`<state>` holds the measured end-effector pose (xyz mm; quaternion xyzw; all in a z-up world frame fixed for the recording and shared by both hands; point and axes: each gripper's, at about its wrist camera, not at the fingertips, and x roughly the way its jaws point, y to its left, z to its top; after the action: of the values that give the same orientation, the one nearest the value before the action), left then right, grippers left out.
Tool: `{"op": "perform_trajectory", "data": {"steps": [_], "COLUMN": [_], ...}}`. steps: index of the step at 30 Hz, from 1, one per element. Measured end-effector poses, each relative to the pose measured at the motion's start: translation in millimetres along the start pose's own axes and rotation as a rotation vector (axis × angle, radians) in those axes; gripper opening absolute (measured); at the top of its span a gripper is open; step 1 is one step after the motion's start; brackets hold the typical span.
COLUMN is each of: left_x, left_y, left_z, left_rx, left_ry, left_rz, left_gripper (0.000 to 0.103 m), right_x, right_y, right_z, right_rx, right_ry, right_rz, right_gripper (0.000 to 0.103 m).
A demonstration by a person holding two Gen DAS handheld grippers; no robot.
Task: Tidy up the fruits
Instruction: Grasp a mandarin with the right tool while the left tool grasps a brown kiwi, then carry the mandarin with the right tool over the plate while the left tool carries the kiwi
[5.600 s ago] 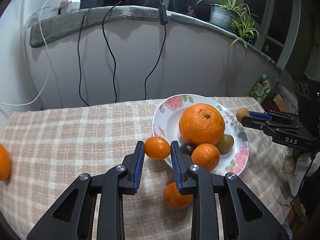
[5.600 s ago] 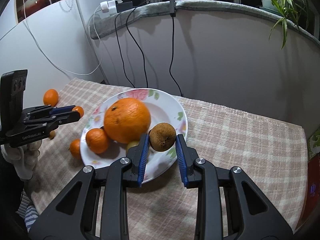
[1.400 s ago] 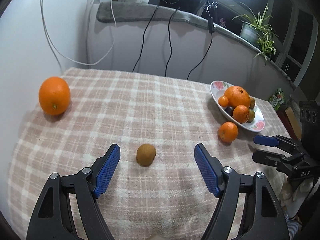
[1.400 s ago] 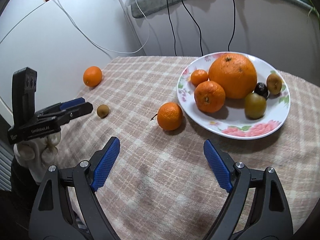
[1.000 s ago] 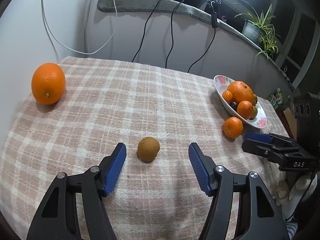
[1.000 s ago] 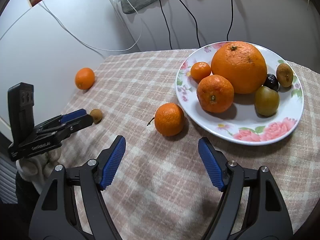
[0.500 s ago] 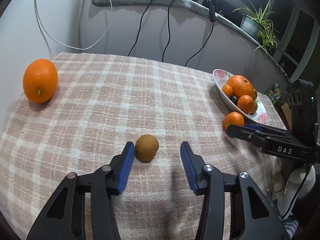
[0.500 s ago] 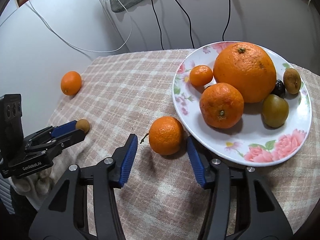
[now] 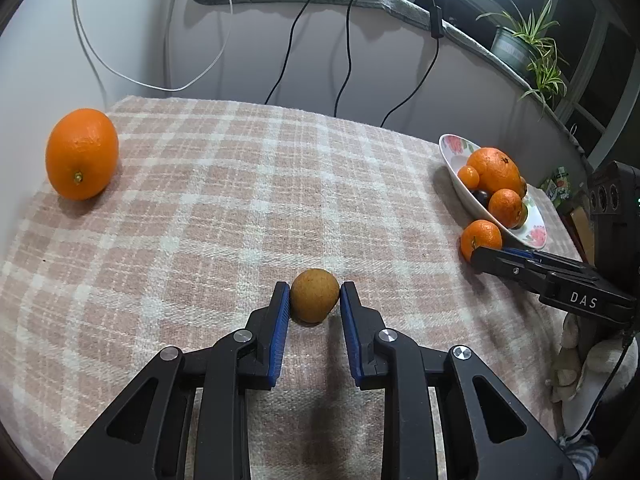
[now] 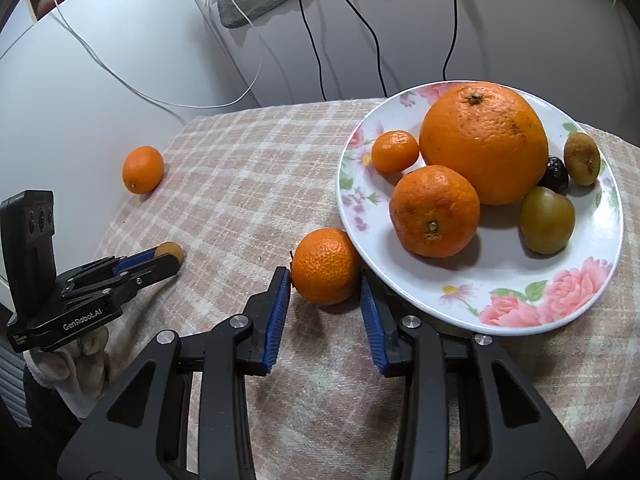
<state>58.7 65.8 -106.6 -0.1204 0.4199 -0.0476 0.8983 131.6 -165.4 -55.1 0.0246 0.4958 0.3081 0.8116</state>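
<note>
A small brown fruit (image 9: 315, 300) lies on the checked tablecloth (image 9: 240, 200). My left gripper (image 9: 314, 290) is shut on it, one blue pad pressed to each side. A loose tangerine (image 10: 326, 266) rests against the near rim of the flowered plate (image 10: 520, 320). My right gripper (image 10: 324, 276) is closing on that tangerine, and its pads meet both sides of the fruit. The plate holds a big orange (image 10: 484, 140), two tangerines, two brownish fruits and a dark one. Another big orange (image 9: 82, 154) sits alone at the cloth's far left.
A curved wall with hanging black and white cables (image 9: 344, 60) runs behind the table. A potted plant (image 9: 516, 44) stands on the ledge at right. The table's edge drops off close behind the plate and beside the lone orange. A gloved hand (image 10: 80, 356) holds the left gripper.
Both grippers went from wide open to closed around their fruit, the left on the brown fruit and the right on the loose tangerine. Both have come a little nearer their fruit.
</note>
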Motion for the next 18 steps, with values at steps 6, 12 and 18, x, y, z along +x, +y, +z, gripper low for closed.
{"op": "perform_trajectory", "data": {"steps": [6, 12, 18], "left_x": [-4.3, -10.4, -16.0], "left_y": [1.4, -0.5, -9.3], "left_z": [0.2, 1.6, 5.0], "left_rx": [-0.013, -0.022, -0.016], "left_ry": [-0.012, -0.029, -0.045], "left_rz": [-0.004, -0.012, -0.029], "left_gripper": [0.024, 0.024, 0.024], "right_x": [-1.6, -7.6, -19.0], "right_y": [4.8, 8.7, 7.0], "right_z": [-2.0, -3.3, -5.6], "right_rx": [-0.013, -0.028, -0.027], "right_ry": [0.001, -0.008, -0.021], "right_rz": [0.023, 0.045, 0.064], "right_gripper": [0.036, 0.036, 0.036]}}
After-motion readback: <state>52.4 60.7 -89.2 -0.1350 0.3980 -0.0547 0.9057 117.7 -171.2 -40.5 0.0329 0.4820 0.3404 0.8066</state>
